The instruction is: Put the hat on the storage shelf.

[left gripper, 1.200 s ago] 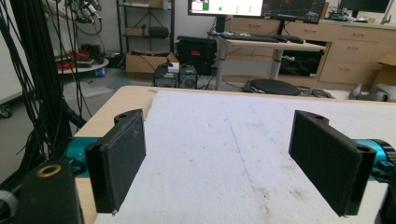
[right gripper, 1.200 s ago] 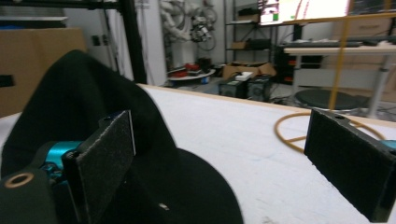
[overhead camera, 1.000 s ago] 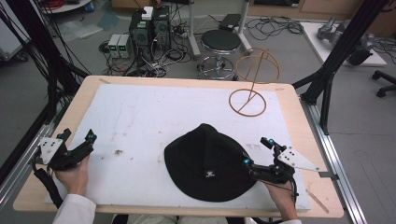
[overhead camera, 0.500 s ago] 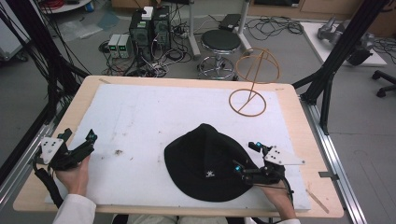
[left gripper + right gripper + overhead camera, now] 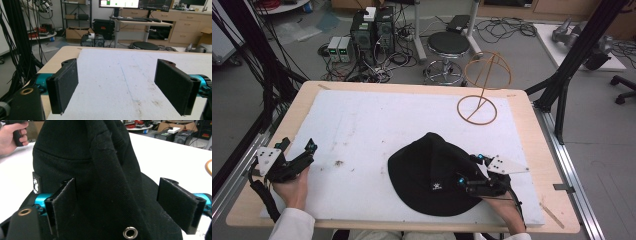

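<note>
The left gripper [image 5: 297, 157] sits at eight o'clock on the white mat [image 5: 362, 125], jaws wide apart, holding nothing. The black hat [image 5: 432, 175] lies at six o'clock. The right gripper [image 5: 472, 170] has slid onto its four o'clock side, and its jaws have just been closing around a fold, not squeezing yet. A pinch looks next.

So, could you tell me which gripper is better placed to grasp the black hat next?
The right gripper: its jaws, just closing, already straddle a fold of the black hat, pads not yet pressing. The left gripper sits open at the table's far left, away from the hat.
</note>
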{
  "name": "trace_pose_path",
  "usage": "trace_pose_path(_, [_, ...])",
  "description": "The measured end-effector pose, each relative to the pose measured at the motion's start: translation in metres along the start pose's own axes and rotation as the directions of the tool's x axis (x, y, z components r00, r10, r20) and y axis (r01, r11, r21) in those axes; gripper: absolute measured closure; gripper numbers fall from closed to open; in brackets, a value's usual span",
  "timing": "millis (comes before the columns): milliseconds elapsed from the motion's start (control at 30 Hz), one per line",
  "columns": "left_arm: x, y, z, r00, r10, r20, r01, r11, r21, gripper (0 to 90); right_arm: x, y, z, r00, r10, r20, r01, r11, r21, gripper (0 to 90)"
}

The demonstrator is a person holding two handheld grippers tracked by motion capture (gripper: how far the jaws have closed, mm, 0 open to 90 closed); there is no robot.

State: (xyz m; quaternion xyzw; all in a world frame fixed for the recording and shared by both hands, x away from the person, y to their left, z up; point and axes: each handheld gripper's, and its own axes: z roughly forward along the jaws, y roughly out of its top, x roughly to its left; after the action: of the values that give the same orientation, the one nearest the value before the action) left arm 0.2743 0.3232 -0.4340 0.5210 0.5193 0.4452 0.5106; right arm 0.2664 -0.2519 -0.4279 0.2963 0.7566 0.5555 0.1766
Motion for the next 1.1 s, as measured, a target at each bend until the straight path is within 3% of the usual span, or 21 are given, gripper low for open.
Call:
trace_pose_path(300, [0.0003,0.0001,-0.0007,1.0,-0.008,-0.004,0.008,1.0,-0.002,19.7,0.0031,-0.0003,0.0041,0.9991,-0.012,-0.04,0.013,0.999,0.035,39.0])
trace_pose_path(600, [-0.0004,0.0002,-0.0009,1.0,-0.008,-0.002,0.008,1.0,-0.003,19.8,0.0017,-0.0001,0.005,0.9995,0.018,-0.027,-0.017,0.999,0.047,55.3])
trace_pose_path(667, [-0.0003,0.0001,-0.0009,1.0,-0.008,-0.002,0.008,1.0,-0.003,19.8,0.0016,0.0001,0.0047,0.9998,0.004,-0.02,-0.003,0.999,0.048,64.6])
trace_pose_path(767, [-0.0002,0.0,-0.0009,1.0,-0.008,-0.003,0.008,1.0,-0.002,19.8,0.002,0.0002,0.0049,0.9999,-0.006,-0.016,0.006,0.999,0.05,71.4])
trace_pose_path(800, [-0.0002,0.0,-0.0009,1.0,-0.009,-0.003,0.009,1.0,-0.002,19.8,0.0024,0.0003,0.0054,0.9997,-0.014,-0.018,0.015,0.998,0.056,80.8])
trace_pose_path(900, [-0.0005,0.0,-0.0009,1.0,-0.008,0.0,0.008,1.0,-0.003,20.0,0.0021,0.0008,0.006,0.9996,-0.009,-0.027,0.011,0.998,0.056,87.6])
trace_pose_path(1100, [-0.0011,0.0001,-0.0006,1.0,-0.006,0.005,0.006,1.0,0.0,20.1,0.0023,0.0013,0.0058,0.9995,-0.001,-0.032,0.003,0.998,0.058,88.2])
